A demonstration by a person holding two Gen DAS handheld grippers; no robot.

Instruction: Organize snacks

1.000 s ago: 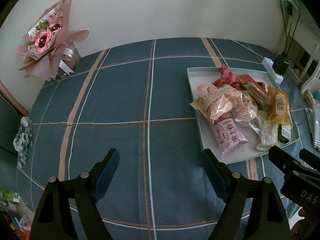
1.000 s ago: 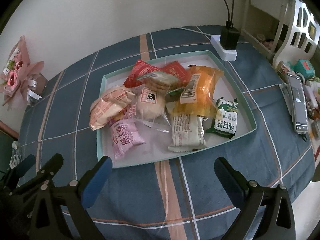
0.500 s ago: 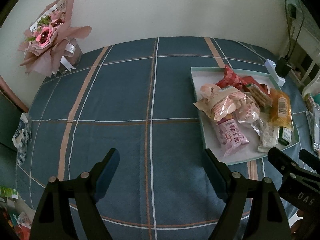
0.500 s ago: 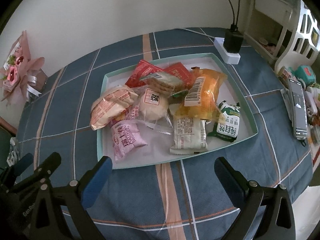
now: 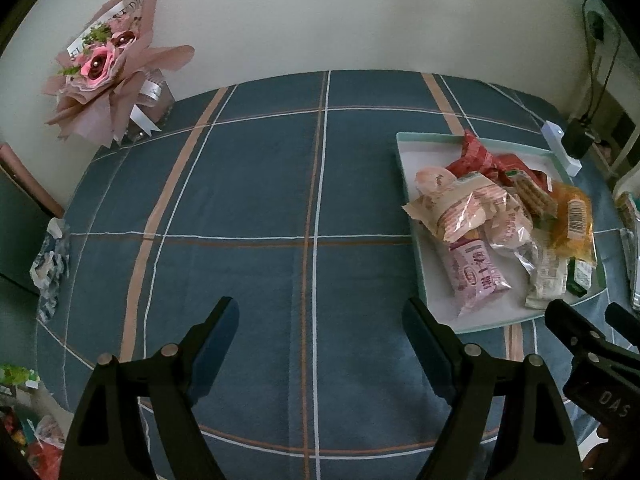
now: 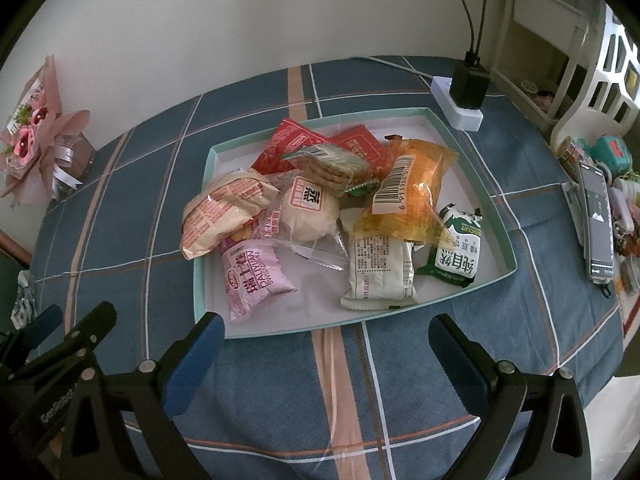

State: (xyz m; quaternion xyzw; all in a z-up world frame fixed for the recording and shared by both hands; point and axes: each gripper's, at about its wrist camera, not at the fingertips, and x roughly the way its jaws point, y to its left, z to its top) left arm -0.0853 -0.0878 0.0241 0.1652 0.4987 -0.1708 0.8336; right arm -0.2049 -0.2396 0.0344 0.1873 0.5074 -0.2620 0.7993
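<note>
A shallow white tray with a teal rim sits on the blue checked tablecloth and holds several wrapped snacks. Among them are a pink packet, an orange packet, a green-and-white biscuit packet and red packets. My right gripper is open and empty, just in front of the tray's near edge. My left gripper is open and empty over bare cloth, left of the tray. The right gripper's body shows at the left wrist view's lower right.
A pink flower bouquet stands at the far left by the wall. A white power strip with a black charger lies behind the tray. A phone and small clutter sit at the right table edge.
Both grippers have drawn back and up slightly; the tray looks a little farther and more to the right in the left view. Both stay open and empty.
</note>
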